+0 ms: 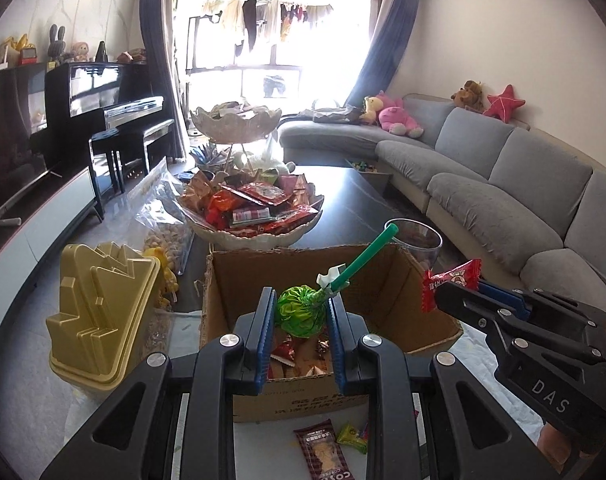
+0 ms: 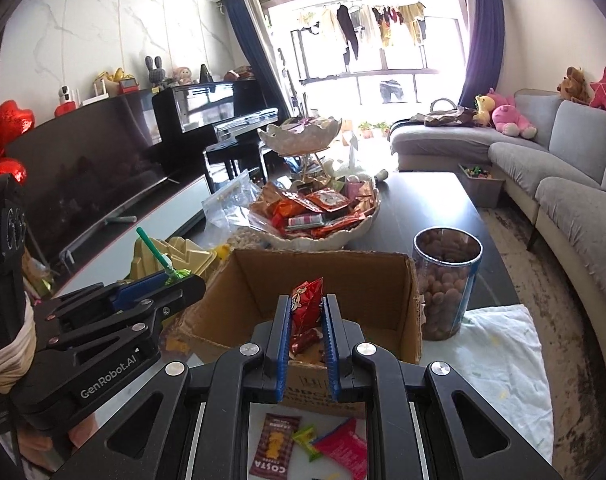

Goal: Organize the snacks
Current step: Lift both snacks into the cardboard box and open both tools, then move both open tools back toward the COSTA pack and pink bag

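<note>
My left gripper [image 1: 301, 308] is shut on a green-wrapped lollipop [image 1: 301, 312] with a green stick, held above the open cardboard box [image 1: 387, 280]. My right gripper [image 2: 306, 312] is shut on a red snack packet [image 2: 307, 302], also above the box [image 2: 367, 276]. The right gripper with the red packet [image 1: 451, 280] shows at the right of the left wrist view. The left gripper with the lollipop stick [image 2: 155, 252] shows at the left of the right wrist view. Several wrapped snacks lie inside the box.
A white two-tier bowl stand [image 1: 255, 236] piled with snacks stands behind the box. A gold container [image 1: 103, 308] sits left, a clear jar of nuts [image 2: 447, 284] right. Loose packets [image 2: 275, 448] lie on white cloth in front. A grey sofa [image 1: 523, 184] runs along the right.
</note>
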{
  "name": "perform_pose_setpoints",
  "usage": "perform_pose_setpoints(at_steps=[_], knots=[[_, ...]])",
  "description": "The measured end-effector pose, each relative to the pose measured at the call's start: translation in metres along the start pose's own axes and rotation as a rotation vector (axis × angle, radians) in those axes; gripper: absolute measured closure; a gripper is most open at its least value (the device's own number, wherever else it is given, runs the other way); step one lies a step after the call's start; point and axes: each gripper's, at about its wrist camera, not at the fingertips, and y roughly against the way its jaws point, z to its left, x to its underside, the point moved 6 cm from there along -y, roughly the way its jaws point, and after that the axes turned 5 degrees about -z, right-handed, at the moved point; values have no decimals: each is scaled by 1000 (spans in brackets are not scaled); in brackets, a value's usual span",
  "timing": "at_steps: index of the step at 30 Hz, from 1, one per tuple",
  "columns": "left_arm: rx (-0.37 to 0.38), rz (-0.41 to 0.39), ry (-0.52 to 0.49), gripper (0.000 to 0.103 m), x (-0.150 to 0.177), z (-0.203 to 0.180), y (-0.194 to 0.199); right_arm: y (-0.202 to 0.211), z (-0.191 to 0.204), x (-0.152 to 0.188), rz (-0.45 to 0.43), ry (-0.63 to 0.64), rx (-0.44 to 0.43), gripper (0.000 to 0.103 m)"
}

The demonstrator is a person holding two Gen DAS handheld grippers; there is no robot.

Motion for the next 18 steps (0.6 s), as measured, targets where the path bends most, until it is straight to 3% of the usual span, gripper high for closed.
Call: perform_pose_setpoints(at_steps=[7, 9, 11, 12, 13, 18], knots=[[-15, 42, -1, 77, 4, 7, -26, -27, -8, 2, 34, 11, 7, 86], [-30, 48, 11, 70, 5, 11, -30, -35, -11, 3, 43, 9, 10, 86], [-46, 41, 15, 55, 7, 13, -28, -39, -13, 4, 44, 4, 17, 77], [-56, 38, 17, 53, 8, 14, -27, -41, -14, 5, 52, 0, 24, 61], [-65, 40, 19, 49, 9, 16, -26, -42, -16, 5, 51, -7, 36, 53], [-82, 39, 18, 42, 13, 15, -14, -37, -20, 9, 39, 9, 54, 52]])
